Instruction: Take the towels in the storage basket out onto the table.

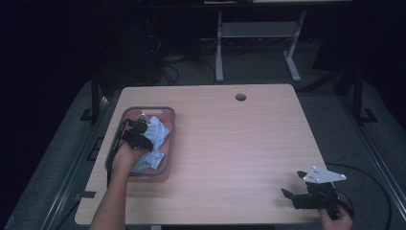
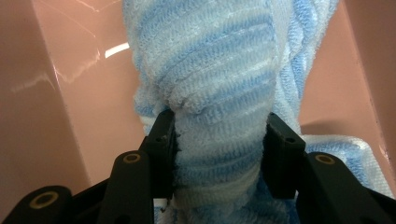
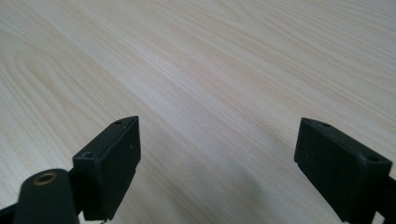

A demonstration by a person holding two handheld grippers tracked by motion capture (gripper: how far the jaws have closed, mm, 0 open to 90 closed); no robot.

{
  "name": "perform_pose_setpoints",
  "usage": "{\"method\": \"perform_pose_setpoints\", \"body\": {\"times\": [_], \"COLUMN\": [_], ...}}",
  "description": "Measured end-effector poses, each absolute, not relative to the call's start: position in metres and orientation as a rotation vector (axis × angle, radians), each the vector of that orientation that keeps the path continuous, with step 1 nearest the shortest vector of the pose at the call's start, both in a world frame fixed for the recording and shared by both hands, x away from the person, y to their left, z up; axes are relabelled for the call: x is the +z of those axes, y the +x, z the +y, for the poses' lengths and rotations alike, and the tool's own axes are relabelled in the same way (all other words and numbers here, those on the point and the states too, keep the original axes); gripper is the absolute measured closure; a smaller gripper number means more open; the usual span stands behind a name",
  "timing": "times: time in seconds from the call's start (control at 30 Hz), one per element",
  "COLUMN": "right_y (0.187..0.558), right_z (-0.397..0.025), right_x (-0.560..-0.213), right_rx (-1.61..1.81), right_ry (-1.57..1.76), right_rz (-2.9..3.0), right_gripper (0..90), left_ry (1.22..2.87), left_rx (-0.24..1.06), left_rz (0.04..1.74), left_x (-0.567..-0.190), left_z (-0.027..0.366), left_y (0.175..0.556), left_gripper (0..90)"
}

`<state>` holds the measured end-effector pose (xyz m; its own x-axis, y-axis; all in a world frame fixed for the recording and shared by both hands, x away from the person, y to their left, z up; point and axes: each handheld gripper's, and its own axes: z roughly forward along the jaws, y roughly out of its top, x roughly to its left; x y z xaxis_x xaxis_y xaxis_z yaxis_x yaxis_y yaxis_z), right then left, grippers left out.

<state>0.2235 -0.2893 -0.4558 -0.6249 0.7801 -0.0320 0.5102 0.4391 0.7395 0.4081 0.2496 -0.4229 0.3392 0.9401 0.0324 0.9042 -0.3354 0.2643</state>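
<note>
A light blue striped towel (image 1: 154, 135) lies bunched in a pink tub (image 1: 168, 116) at the table's left side. My left gripper (image 1: 139, 133) reaches into the tub from the near side. In the left gripper view its two black jaws squeeze a thick fold of the blue towel (image 2: 219, 93), with my left gripper (image 2: 219, 149) shut on it above the pink tub floor (image 2: 79, 102). My right gripper (image 1: 293, 190) rests low at the table's near right corner, held by a hand. In the right gripper view my right gripper (image 3: 217, 149) stands wide open over bare wood.
The wooden table (image 1: 239, 143) has a round cable hole (image 1: 240, 97) near its far edge. Beyond it stand a white desk frame (image 1: 258, 33) and cables on the dark floor. A cable (image 1: 364, 177) trails off the right gripper past the table's right edge.
</note>
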Motion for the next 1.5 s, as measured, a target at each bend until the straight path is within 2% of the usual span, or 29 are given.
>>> {"method": "perform_pose_setpoints", "body": {"times": [0.5, 0.93, 1.5], "right_y": [0.225, 0.224, 0.223], "right_z": [-0.292, -0.294, -0.292], "right_x": [-0.456, -0.453, -0.452], "right_rx": [1.02, 1.026, 1.019], "right_ry": [1.108, 1.114, 1.114], "right_rz": [2.317, 2.3, 2.295], "right_gripper": [13.9, 13.9, 13.9], "left_ry": [2.335, 2.159, 2.072], "left_rx": [0.228, 0.207, 0.192], "left_rz": [1.647, 1.596, 1.488], "left_x": [-0.41, -0.386, -0.354], "left_z": [0.258, 0.271, 0.273], "left_y": [0.403, 0.387, 0.372], "left_gripper": [61.7, 62.0, 61.9]}}
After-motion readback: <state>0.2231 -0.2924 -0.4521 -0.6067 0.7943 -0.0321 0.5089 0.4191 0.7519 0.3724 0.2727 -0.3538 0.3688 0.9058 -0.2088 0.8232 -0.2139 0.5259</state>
